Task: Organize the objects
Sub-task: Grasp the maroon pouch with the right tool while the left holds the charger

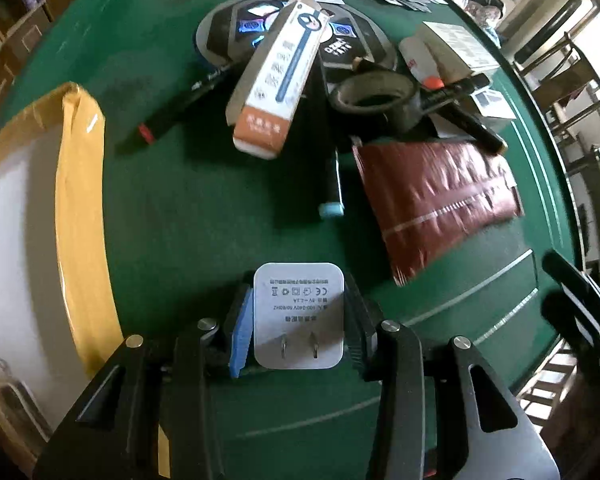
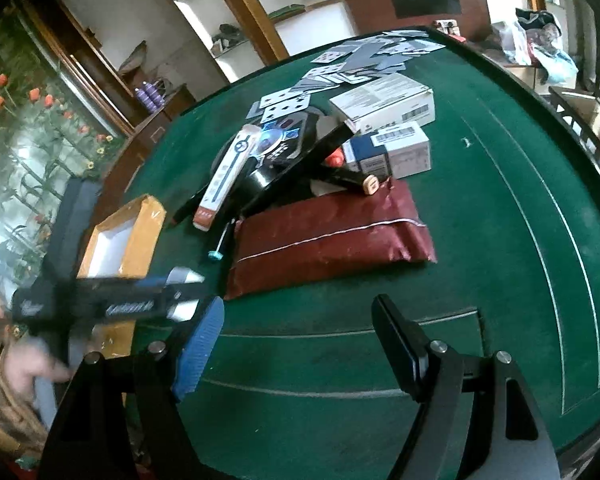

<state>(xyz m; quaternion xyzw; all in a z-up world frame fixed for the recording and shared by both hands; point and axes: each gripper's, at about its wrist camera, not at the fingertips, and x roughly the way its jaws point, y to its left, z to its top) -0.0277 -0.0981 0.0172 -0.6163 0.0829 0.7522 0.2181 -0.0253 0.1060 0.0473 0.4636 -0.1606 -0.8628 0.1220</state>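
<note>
Charger: white square plastic plug adapter [image 1: 299,314] is pinched between the pads of the left gripper [image 1: 299,320], prongs toward the camera, over the green felt table [image 1: 188,208] just beside the open yellow-edged cardboard box [image 1: 76,184], probably its destination. Right gripper [image 2: 300,344] hangs wide apart and empty, well clear of the box. Remaining clutter sits beyond the box; the left tool is blurred in the right view.

The yellow box [image 1: 80,208] is cut off at the picture's left edge, its contents unreadable.
</note>
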